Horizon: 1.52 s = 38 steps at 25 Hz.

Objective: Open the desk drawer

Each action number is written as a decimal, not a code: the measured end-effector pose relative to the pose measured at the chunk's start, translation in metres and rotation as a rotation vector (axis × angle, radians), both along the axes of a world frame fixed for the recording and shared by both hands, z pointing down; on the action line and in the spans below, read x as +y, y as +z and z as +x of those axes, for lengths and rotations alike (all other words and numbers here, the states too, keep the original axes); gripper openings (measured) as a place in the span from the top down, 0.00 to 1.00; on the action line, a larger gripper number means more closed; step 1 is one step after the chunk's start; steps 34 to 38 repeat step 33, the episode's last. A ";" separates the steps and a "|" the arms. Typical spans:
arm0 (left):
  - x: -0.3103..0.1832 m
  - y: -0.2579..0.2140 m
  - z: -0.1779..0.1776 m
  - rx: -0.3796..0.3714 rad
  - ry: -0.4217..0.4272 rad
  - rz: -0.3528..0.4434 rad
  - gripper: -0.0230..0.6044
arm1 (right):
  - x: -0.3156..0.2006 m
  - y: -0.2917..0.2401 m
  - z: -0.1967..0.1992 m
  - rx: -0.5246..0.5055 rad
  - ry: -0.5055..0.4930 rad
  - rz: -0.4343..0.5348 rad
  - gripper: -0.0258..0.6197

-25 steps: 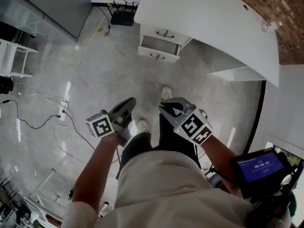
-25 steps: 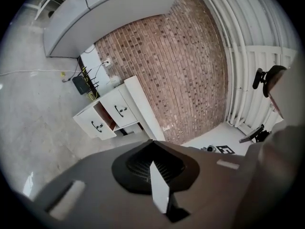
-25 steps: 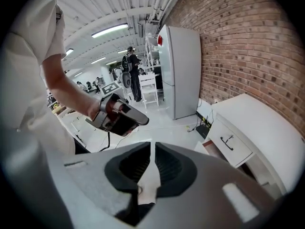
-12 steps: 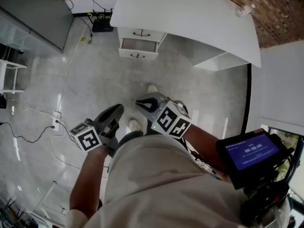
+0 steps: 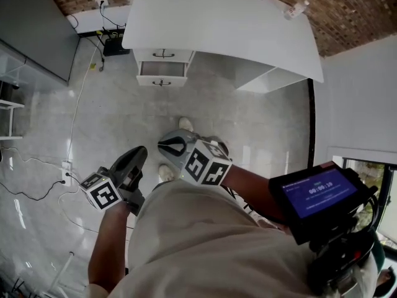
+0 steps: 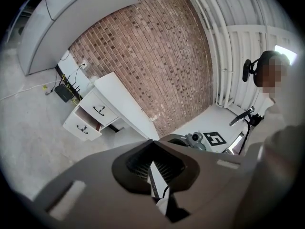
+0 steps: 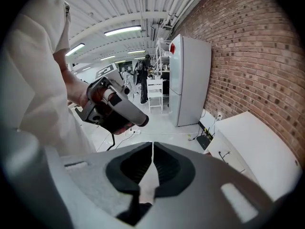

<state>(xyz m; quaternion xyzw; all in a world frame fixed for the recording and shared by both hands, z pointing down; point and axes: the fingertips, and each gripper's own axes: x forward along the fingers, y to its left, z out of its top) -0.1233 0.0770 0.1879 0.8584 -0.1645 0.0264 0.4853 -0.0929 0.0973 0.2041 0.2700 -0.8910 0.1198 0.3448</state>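
**Both hand-held grippers shut and empty, well back from the part-open drawer**

The glossy grey stone floor (image 5: pixel 124 117) fills most of the head view. A red brick wall (image 5: pixel 347 11) rises at its far edge. Against that wall, well ahead of both hand-held grippers, stands the white curved desk surface (image 5: pixel 223 23).

Under the surface's left end, straight beyond the gripper tips, are two white drawers, one above the other. The white lower drawer with a dark handle (image 5: pixel 161 82) is pulled partway out, so a shaded strip of its inside shows behind the front panel. What lies in it cannot be made out from here. The white upper drawer with a dark handle (image 5: pixel 164 54) sits flush and closed.

The dark grey left hand-held gripper (image 5: pixel 140 151) is held low by the person's side. Its jaws are pressed together with nothing between them. The light grey right hand-held gripper (image 5: pixel 164 145) is just beside it, nearer the desk, with its jaws also closed together and empty. Neither touches the drawers.

A small black box with cables (image 5: pixel 112 47) lies on the floor left of the drawers. A small white object (image 5: pixel 296 9) rests near the surface's far right edge.
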 end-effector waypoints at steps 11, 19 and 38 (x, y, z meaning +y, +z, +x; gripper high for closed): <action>-0.001 0.001 0.000 -0.060 0.023 0.014 0.96 | -0.001 0.002 0.000 0.021 -0.016 0.010 0.94; -0.006 0.001 0.005 -0.004 0.039 0.017 0.96 | -0.004 0.001 0.002 0.024 0.000 0.013 0.95; -0.004 0.009 0.022 -0.047 0.067 0.016 0.96 | -0.001 0.010 0.015 0.030 0.024 0.011 0.95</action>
